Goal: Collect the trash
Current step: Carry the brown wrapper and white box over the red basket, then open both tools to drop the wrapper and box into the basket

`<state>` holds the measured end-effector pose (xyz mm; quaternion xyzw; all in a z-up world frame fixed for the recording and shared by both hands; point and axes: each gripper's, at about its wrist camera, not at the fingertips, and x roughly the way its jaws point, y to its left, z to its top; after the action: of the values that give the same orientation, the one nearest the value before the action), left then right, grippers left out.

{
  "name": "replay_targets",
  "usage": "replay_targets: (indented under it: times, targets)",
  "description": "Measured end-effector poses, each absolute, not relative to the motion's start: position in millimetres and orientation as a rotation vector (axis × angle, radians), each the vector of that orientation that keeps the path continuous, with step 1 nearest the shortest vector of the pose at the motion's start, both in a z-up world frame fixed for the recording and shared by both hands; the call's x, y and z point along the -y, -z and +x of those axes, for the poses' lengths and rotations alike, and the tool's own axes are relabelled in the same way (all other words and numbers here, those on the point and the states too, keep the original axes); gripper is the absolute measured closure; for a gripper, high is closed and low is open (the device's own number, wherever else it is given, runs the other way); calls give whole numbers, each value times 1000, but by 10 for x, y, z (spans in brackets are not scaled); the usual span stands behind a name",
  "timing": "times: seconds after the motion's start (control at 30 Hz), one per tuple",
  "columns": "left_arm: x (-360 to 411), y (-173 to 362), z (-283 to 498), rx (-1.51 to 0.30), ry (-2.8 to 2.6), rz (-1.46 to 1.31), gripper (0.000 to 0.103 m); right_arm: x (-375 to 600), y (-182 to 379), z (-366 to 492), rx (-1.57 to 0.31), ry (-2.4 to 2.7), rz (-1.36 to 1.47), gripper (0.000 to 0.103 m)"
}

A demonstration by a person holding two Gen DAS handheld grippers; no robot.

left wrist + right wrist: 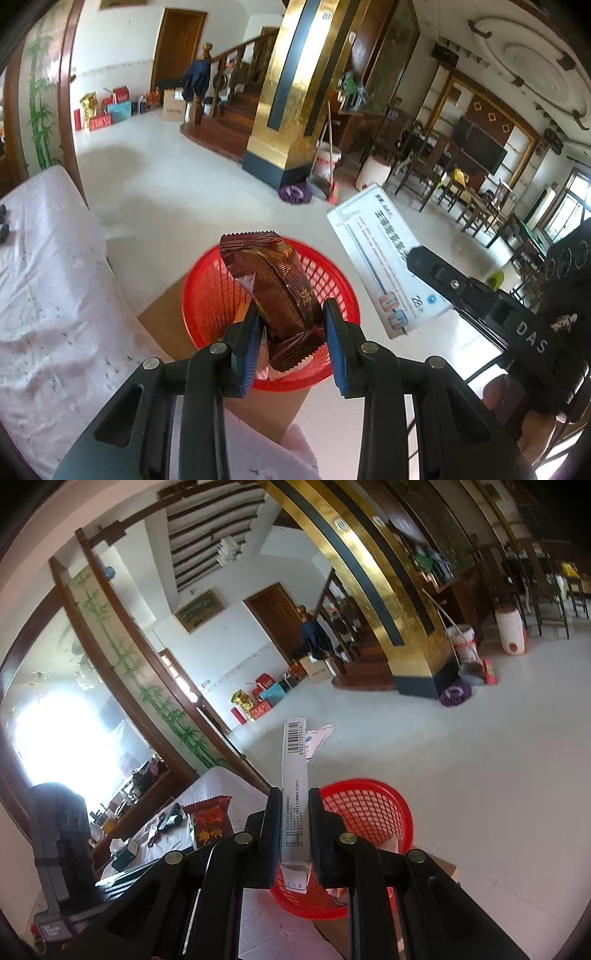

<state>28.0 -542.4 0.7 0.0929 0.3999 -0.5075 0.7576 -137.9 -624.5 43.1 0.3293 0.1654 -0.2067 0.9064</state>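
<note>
My left gripper is shut on a brown snack wrapper and holds it over a red mesh basket. My right gripper is shut on a long white carton with a barcode, held on edge above the same basket. The carton and the right gripper also show at the right of the left wrist view. The brown wrapper shows at the left of the right wrist view.
The basket stands on a cardboard sheet beside a table with a white floral cloth. Small items lie on that table. A gold pillar, a mop, buckets and chairs stand farther off on the pale floor.
</note>
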Motion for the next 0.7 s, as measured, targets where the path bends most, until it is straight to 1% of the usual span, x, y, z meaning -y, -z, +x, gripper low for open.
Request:
replay_targets:
  times: [0.13,0.33,0.4,0.47,0.5,0.53,0.57,0.7]
  targets:
    - [5520,190,343,-917,1098,226,72,6321,-246,-1271,-378,437,713,89]
    - [5633,411,413,-980,1077,250,72,6405,-111,-1175,-407,452,739,88]
    - [5648,474,449,-997,1068,251,69,6440,-69,-1167,-403,462,754,87]
    - [5643,505,486,-1017,1069,249,56,6495,-31,-1151,-392,465,766,83]
    - [5627,497,493,-1016,1067,245,53,6491,-30,-1132,-391,462,772,69]
    - [5583,476,495,-1004,1057,240,46,6508,-18,-1139,-391,462,782,55]
    - [5546,456,498,-994,1051,239,42,6509,-23,-1157,-388,459,787,53]
    - [5261,276,422,-943,1033,228,41,6406,-122,-1247,-367,440,780,52]
